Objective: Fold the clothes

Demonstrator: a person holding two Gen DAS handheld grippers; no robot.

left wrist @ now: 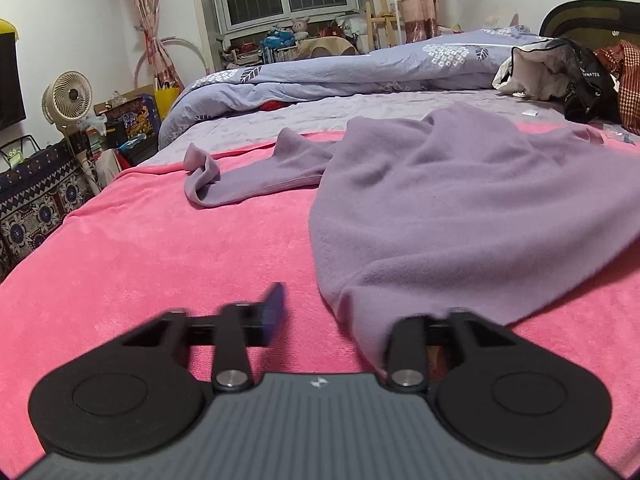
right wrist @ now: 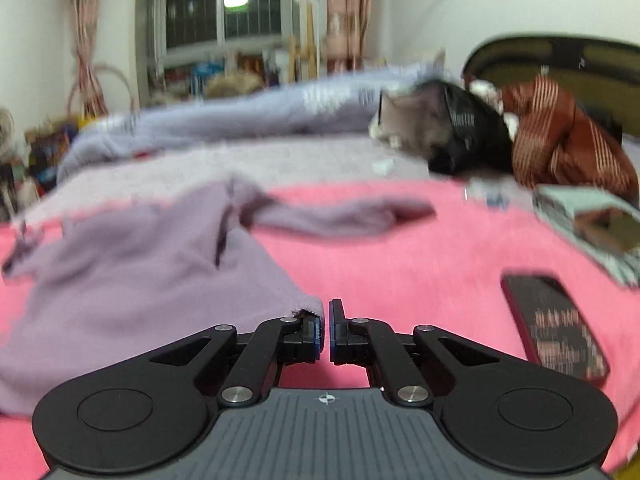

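Two grippers are seen over the pink blanket [left wrist: 160, 260]: left gripper [left wrist: 330, 314] is spread wide, with the purple sweater [left wrist: 440, 200] draped over one finger, nothing pinched. Right gripper [right wrist: 325, 322] is closed up empty, sweater hem touching its finger.
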